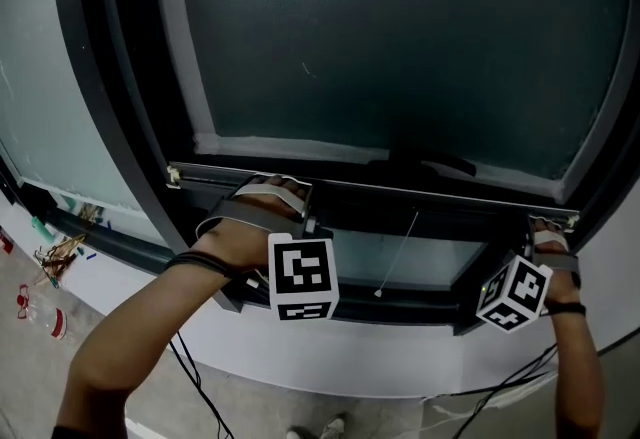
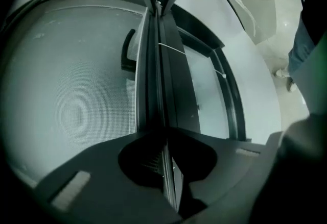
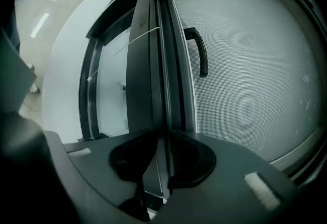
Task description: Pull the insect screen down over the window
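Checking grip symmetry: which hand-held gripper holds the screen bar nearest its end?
The right hand-held gripper, gripping the bar close to its right end; the left hand-held gripper sits well inboard.
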`<state>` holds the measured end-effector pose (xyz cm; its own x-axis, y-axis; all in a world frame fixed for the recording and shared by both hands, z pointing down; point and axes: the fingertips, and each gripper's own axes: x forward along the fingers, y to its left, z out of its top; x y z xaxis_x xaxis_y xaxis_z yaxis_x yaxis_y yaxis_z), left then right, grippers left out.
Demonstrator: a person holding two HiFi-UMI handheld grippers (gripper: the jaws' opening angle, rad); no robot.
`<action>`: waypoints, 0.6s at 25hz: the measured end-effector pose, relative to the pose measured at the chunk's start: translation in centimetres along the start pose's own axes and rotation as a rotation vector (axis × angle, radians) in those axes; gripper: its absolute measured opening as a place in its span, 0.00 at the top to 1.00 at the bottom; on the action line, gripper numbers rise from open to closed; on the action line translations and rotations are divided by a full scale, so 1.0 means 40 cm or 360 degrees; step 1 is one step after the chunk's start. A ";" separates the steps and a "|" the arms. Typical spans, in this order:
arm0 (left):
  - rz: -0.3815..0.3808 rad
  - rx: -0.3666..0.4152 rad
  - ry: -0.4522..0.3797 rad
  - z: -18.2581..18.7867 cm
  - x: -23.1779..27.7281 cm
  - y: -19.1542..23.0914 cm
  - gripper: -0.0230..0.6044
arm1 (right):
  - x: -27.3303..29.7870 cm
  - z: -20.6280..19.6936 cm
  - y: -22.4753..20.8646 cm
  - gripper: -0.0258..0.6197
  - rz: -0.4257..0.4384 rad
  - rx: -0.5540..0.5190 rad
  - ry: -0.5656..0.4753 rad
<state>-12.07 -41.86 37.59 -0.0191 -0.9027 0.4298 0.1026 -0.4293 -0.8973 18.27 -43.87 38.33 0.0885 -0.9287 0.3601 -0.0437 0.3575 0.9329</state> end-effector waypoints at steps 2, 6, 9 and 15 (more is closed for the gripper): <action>0.0010 0.0002 0.0019 0.000 -0.002 -0.014 0.88 | 0.000 0.001 0.008 0.86 0.0003 -0.0010 0.0006; -0.0033 -0.0055 -0.0024 -0.005 -0.003 -0.013 0.88 | -0.006 0.006 0.014 0.86 0.0114 0.0003 -0.0027; -0.0040 -0.0048 -0.0025 -0.010 0.001 -0.008 0.87 | -0.004 0.011 0.012 0.86 0.0147 0.0028 -0.0070; 0.0060 -0.0077 0.0013 -0.030 0.003 -0.020 0.81 | 0.006 0.034 0.010 0.86 0.0088 0.0040 -0.0115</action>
<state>-13.34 -41.64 38.23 -0.0244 -0.9183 0.3950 0.0552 -0.3958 -0.9167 16.92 -44.08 38.77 0.0130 -0.9127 0.4084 -0.0712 0.4065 0.9109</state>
